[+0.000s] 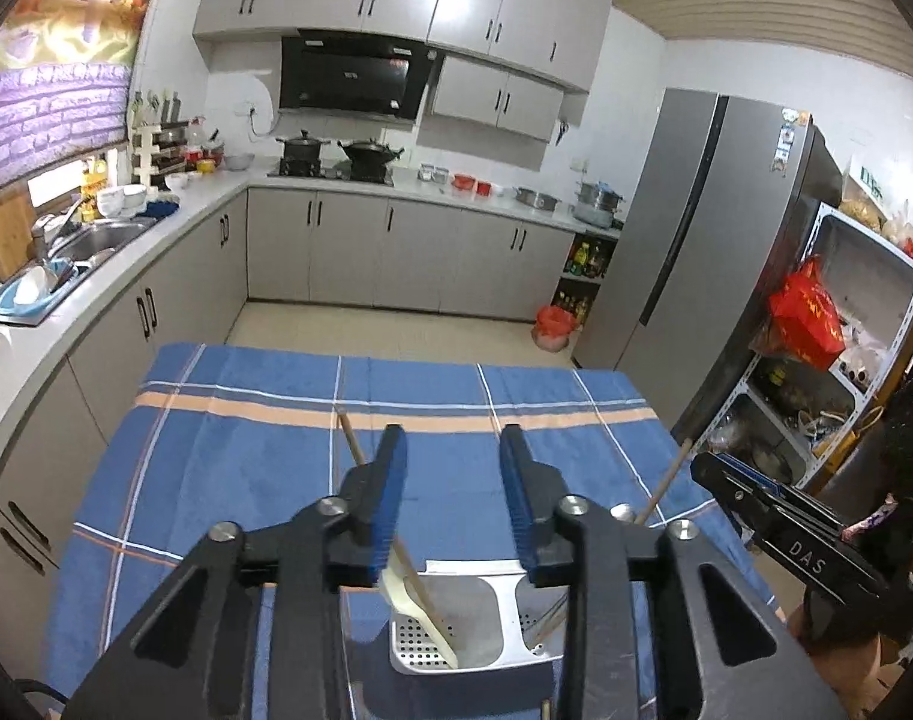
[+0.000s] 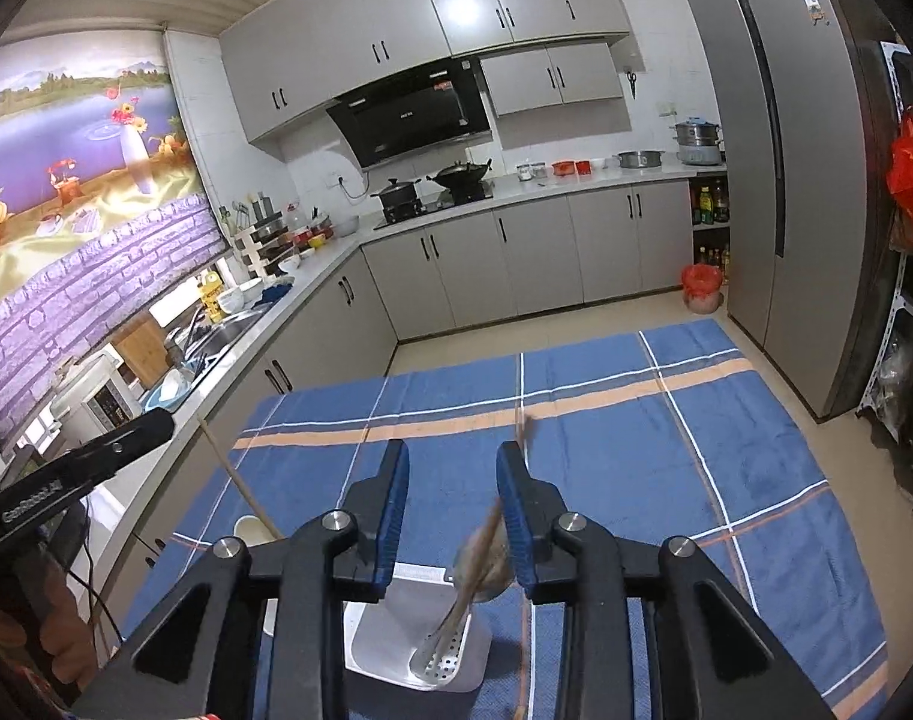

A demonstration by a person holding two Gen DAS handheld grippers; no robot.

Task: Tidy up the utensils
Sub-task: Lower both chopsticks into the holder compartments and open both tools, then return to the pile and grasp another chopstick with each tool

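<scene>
A white perforated utensil holder (image 1: pixel 450 630) stands on the blue plaid tablecloth (image 1: pixel 246 456) below both grippers; it also shows in the right wrist view (image 2: pixel 396 648). A cream spatula with a wooden handle (image 1: pixel 417 588) leans in its left compartment. A slotted metal spoon (image 2: pixel 444 654) and a blurred wooden utensil (image 2: pixel 486 546) stand in it in the right wrist view. My left gripper (image 1: pixel 453 462) is open and empty above the holder. My right gripper (image 2: pixel 453 474) is open and empty, with the blurred utensil beside its right finger.
The right gripper's body (image 1: pixel 786 540) is at the left wrist view's right edge. Grey counters (image 1: pixel 126 252) run along the left, a fridge (image 1: pixel 696 240) and a metal shelf (image 1: pixel 846 360) stand at the right. A wooden stick (image 2: pixel 240 480) rises at the table's left.
</scene>
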